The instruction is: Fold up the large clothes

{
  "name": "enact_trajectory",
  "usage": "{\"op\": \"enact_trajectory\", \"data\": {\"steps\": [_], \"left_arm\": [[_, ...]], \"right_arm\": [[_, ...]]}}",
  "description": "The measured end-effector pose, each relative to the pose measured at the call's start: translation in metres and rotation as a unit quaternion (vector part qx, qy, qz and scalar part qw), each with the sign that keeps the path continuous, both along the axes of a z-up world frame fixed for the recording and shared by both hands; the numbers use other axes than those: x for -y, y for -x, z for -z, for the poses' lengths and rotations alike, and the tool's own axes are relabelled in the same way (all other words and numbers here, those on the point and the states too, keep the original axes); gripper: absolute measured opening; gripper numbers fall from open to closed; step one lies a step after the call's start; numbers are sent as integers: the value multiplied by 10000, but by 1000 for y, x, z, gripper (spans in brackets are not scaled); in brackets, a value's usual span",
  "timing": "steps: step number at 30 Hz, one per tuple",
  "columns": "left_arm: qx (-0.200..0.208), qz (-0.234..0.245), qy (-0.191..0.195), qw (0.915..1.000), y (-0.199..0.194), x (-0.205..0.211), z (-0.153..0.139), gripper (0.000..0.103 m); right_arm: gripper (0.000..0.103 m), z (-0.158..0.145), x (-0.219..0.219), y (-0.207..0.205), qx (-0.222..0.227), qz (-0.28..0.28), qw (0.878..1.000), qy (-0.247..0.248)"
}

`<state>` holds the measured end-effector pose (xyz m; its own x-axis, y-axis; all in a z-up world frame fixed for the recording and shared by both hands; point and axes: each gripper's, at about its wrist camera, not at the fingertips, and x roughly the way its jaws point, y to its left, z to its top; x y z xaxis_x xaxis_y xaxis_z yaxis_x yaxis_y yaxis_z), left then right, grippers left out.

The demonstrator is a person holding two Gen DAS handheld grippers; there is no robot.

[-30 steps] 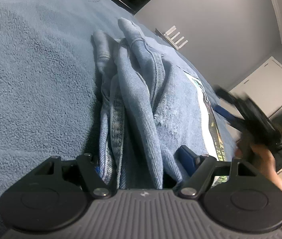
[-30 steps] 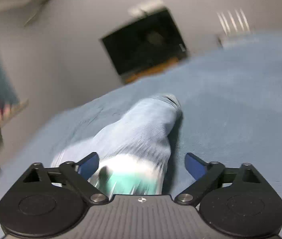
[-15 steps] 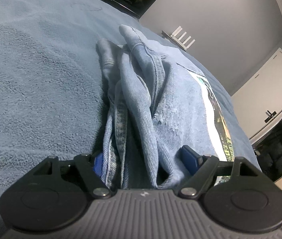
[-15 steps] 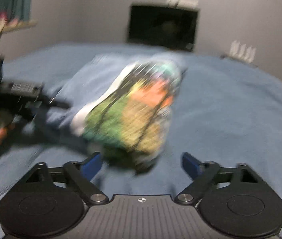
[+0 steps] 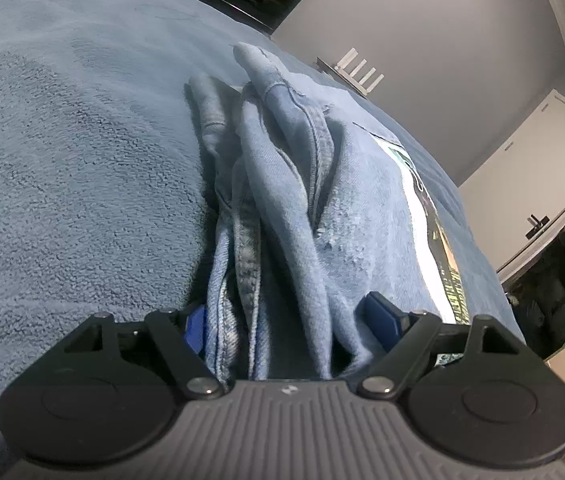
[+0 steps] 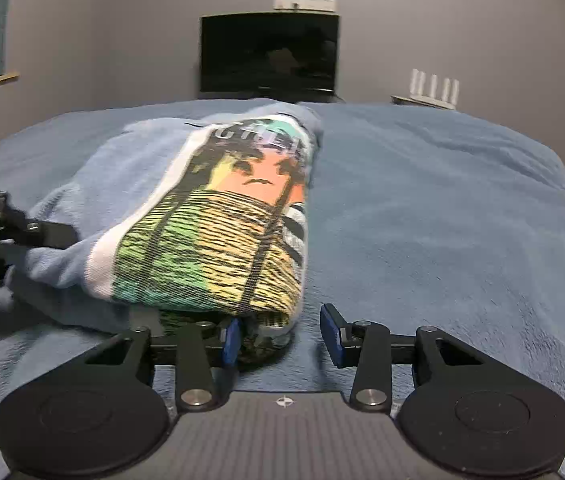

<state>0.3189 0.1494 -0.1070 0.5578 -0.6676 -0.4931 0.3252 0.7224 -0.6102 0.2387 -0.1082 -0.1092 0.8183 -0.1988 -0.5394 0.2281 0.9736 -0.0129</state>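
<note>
right tongs [image 6: 280, 338] closing around the folded shirt's [image 6: 218, 220] corner.

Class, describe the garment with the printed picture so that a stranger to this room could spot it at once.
Start at the wide bed with the blue blanket, facing the dark television. In the middle lies a folded blue shirt, partly over the jeans. Only the shirt carries a bright print of palm trees on orange, yellow and green.
</note>
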Motion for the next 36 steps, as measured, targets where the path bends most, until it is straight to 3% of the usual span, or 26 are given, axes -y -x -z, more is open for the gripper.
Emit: {"op": "enact_trajectory", "data": {"steps": [3, 6, 11, 14, 18, 20, 23, 26, 29, 31, 33, 36], "left_arm": [[-4, -15, -34, 10000, 1, 0, 0, 80], [-44, -45, -10, 10000, 1, -2, 1, 80], [75, -161, -74, 9998, 9, -3, -1, 80], [314, -432, -97, 9985, 30, -10, -6, 83], [326, -680, -241, 9969, 59, -24, -20, 86], [336, -774, -519, 9951, 74, -25, -29, 90], [560, -723, -1443, 9853, 101, -8, -39, 92], [896, -479, -2451, 9642, 128, 15, -40, 96], [1045, -387, -3094, 9444, 141, 26, -35, 96], [921, -508, -3234, 9404, 143, 26, -33, 97], [776, -637, -3176, 9429, 142, 23, -30, 103], [692, -497, -3167, 9447, 141, 26, -24, 103]], "right_arm": [[55, 3, 12, 0, -78, 113, 9993, -355], [56, -1, 14, 8, -124, 18, 9980, -612], [76, 0, -6, 28, -357, -186, 9988, -279], [78, -1, -10, 36, -426, -191, 9985, -284], [90, -1, -16, 52, -447, -125, 9984, -323], [91, 0, -20, 53, -452, -175, 9983, -314], [97, 0, -28, 56, -295, -284, 9990, -149], [98, 2, -32, 55, -266, -318, 9991, -68], [100, 6, -31, 52, -316, -328, 9989, -87], [101, 8, -31, 50, -386, -329, 9986, -127], [103, 10, -30, 49, -441, -300, 9985, -144], [103, 16, -28, 46, -617, -267, 9974, -240]]}}
